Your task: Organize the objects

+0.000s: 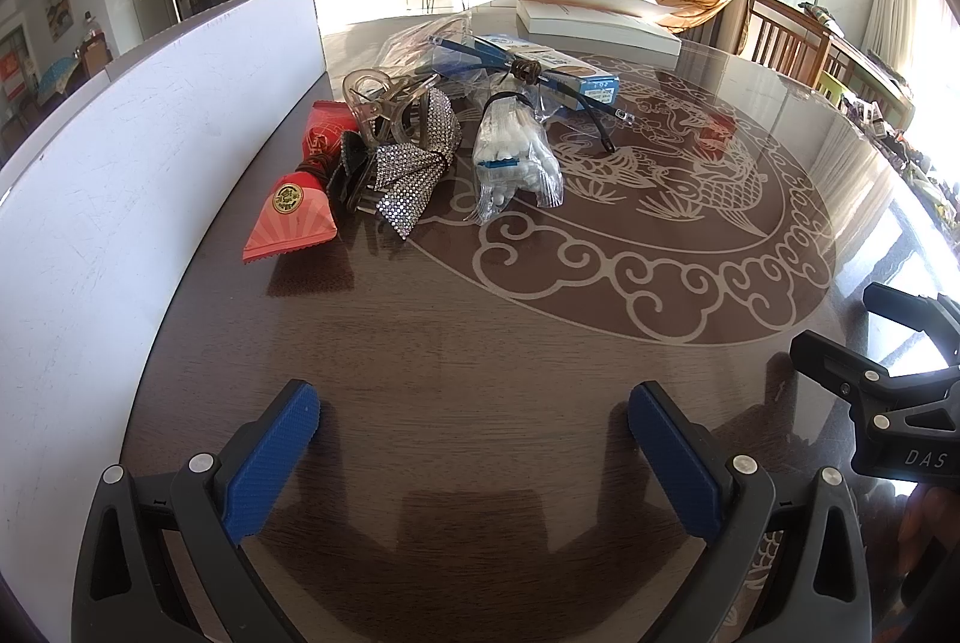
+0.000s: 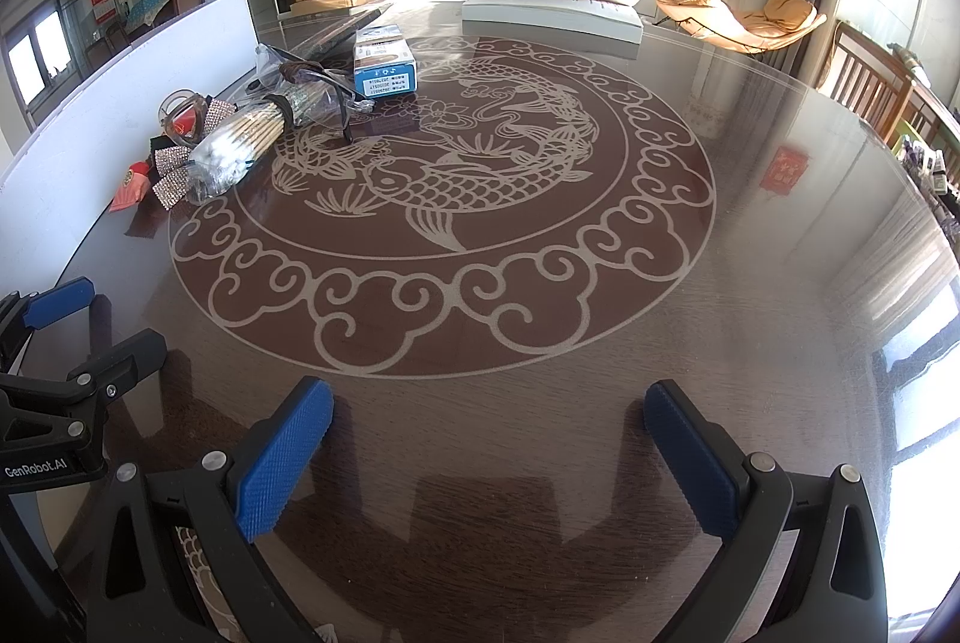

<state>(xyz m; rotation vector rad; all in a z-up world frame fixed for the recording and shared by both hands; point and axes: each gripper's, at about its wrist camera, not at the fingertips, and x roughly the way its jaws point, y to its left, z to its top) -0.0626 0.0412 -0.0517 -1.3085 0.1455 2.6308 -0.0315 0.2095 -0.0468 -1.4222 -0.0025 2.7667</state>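
We log left gripper point(image 1: 474, 415) and right gripper point(image 2: 489, 418), "DAS"/"GenRobot.AI", fingers wide, empty; red packet point(image 1: 297, 190) print unreadable.

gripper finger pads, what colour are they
Blue, with a fine knurled texture, on both the left gripper and right gripper; clearest in the right wrist view.

The table point(image 2: 750, 235) has a glossy, reflective wood-grain top. The bow hair clip point(image 1: 414, 181) is covered in sparkling rhinestones. The cotton swab bag point(image 1: 519, 156) is clear, crinkled plastic. Gripper pads point(image 1: 270, 463) are textured blue; the snack packet point(image 1: 294, 211) looks matt.
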